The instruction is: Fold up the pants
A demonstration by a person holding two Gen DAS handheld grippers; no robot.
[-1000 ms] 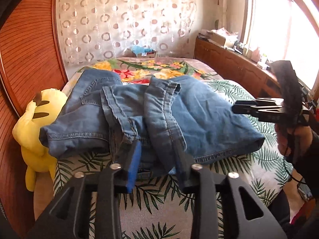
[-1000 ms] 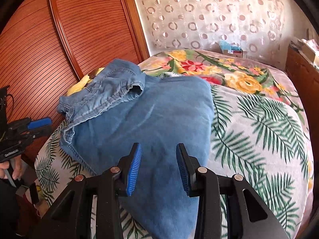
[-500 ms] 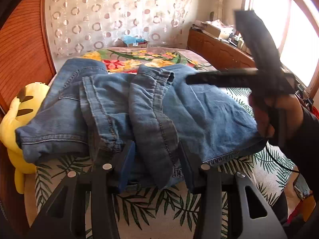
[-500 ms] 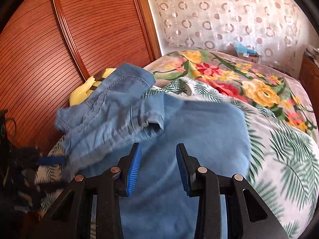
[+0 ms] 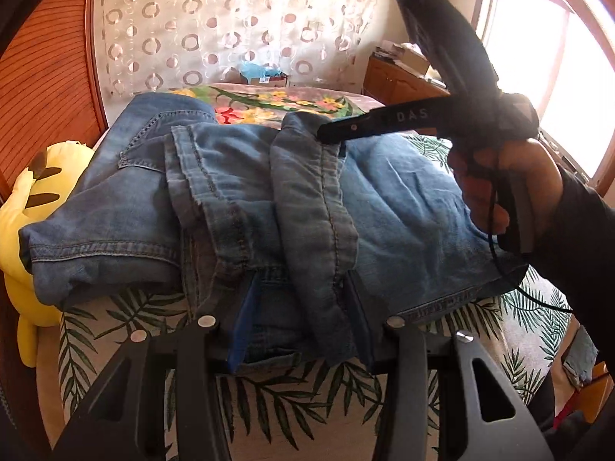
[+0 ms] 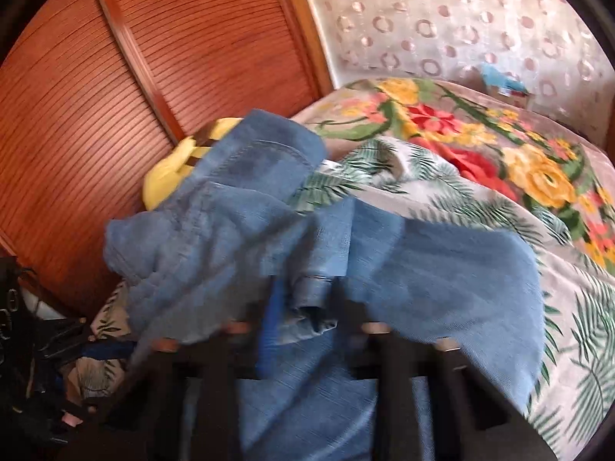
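Pants (image 5: 246, 207) lie half-folded on the bed (image 5: 269, 395), one leg's hem draped between the left gripper (image 5: 300, 330) fingers, which straddle it unclenched; the right gripper (image 5: 338, 134) is closing on the same leg's far cuff, likely to straighten the fold

The left black two-finger gripper with blue pads (image 5: 300, 322) is pointing steeply downward, its jaws standing partly apart with folded blue denim bunched between them. The right black two-finger gripper (image 5: 330, 134) is reaching across in front of it, its jaws closing with a fold of denim between them. A dark-sleeved right hand (image 5: 503, 188) is gripping its handle.
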